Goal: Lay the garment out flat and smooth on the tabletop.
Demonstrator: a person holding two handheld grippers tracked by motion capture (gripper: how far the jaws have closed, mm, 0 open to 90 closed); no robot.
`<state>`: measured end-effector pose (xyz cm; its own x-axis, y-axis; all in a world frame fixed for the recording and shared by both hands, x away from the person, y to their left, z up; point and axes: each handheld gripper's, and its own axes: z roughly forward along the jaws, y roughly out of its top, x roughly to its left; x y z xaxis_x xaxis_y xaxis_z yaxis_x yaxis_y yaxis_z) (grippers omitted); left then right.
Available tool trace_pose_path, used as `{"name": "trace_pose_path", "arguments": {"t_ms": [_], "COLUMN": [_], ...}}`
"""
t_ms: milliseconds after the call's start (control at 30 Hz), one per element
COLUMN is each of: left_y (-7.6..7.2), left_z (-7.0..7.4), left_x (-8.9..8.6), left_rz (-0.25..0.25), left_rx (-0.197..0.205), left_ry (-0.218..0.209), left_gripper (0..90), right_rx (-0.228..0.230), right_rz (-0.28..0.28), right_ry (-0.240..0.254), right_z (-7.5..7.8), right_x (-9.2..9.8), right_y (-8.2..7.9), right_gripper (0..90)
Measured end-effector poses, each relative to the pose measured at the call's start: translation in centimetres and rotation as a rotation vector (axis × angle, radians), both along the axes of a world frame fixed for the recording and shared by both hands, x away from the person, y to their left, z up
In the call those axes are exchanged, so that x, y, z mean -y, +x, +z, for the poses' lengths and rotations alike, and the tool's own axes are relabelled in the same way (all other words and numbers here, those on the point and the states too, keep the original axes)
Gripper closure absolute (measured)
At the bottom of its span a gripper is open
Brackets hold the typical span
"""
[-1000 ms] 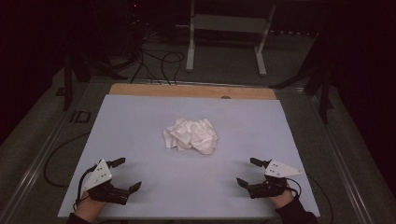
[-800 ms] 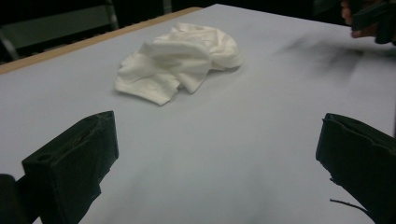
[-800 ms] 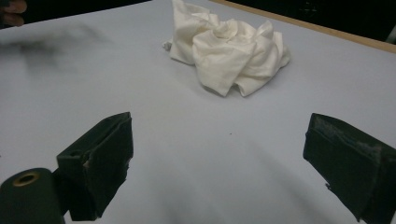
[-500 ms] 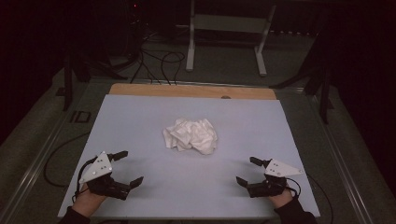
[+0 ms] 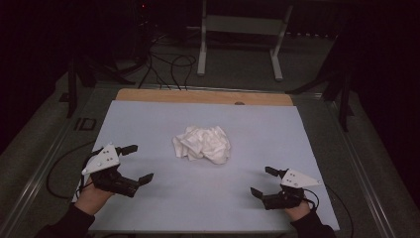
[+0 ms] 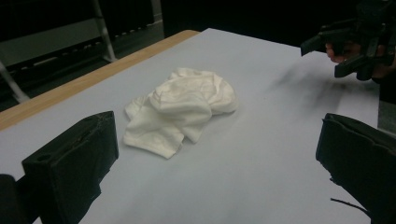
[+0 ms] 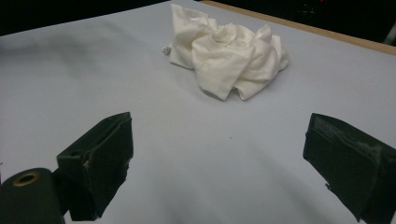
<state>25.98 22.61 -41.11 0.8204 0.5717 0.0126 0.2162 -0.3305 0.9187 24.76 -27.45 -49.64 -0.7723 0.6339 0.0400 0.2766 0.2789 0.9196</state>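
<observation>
A crumpled white cloth (image 5: pixel 203 143) lies in a heap near the middle of the pale grey table top (image 5: pixel 297 139); it also appears as the cloth (image 6: pixel 180 107) in the left gripper view and the cloth (image 7: pixel 229 49) in the right gripper view. My left gripper (image 5: pixel 137 162) is open at the front left, a short way from the cloth, nothing between its jaws. My right gripper (image 5: pixel 262 181) is open at the front right, farther from the cloth, also holding nothing. The left gripper view catches the right gripper (image 6: pixel 327 51) across the table.
A wooden strip (image 5: pixel 198 95) runs along the table's far edge. Beyond it stand a white metal stand (image 5: pixel 203 44) and loose cables (image 5: pixel 168 64) on the dark floor. A cable (image 5: pixel 54 168) trails off the table's left side.
My left gripper has lifted and moved forward and a little right, toward the cloth. The right gripper has barely shifted. The cloth has not moved.
</observation>
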Motion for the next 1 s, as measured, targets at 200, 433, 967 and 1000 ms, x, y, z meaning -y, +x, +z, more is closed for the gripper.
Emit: {"name": "trace_pose_path", "arguments": {"t_ms": [200, 433, 967, 1000], "left_y": [1.5, 3.1, 8.1, 8.3], "left_z": [0.9, 1.7, 0.9, 0.9], "left_x": [0.8, 1.8, 5.7, 5.9], "left_rz": [-0.024, -0.032, -0.072, -0.071], "left_rx": [-0.003, -0.035, -0.103, -0.106], "left_ry": [0.019, 0.064, 0.122, 0.119], "left_gripper": [0.0, 0.0, 0.1, 0.2], "right_rx": [-0.001, -0.001, -0.004, -0.008], "right_rz": [0.002, 0.004, 0.013, 0.010], "right_ry": [0.002, 0.005, 0.004, 0.006], "right_z": [0.0, 0.0, -0.1, -0.1], "right_x": [0.0, 0.0, 0.0, -0.1], "right_y": [0.0, 0.0, 0.1, 0.1], "right_gripper": [8.6, 8.6, 8.6, 8.6]}}
